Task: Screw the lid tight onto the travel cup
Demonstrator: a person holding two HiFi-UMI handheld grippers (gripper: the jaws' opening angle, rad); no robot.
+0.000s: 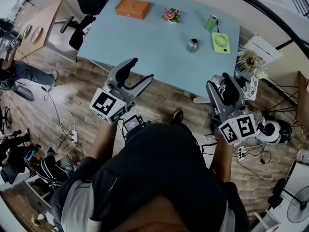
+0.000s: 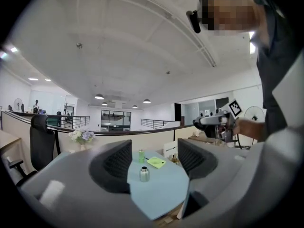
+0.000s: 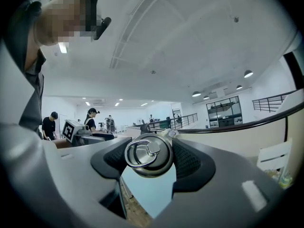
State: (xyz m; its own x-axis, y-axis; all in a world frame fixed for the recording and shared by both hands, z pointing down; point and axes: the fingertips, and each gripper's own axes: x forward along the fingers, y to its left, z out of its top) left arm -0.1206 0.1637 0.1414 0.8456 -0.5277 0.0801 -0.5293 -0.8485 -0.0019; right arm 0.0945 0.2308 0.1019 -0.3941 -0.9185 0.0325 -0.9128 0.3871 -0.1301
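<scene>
The steel travel cup stands upright without its lid on the light blue table, toward the right side. In the left gripper view the cup appears far off between the jaws. My left gripper is open and empty, held over the floor short of the table's near edge. The right gripper is shut on the round steel lid, whose ring handle faces the camera. It hovers off the table's near right corner.
On the table are a brown box, a small flower pot, a green can and a green hand fan. An office chair stands at the left. Cables and a power strip lie on the wooden floor.
</scene>
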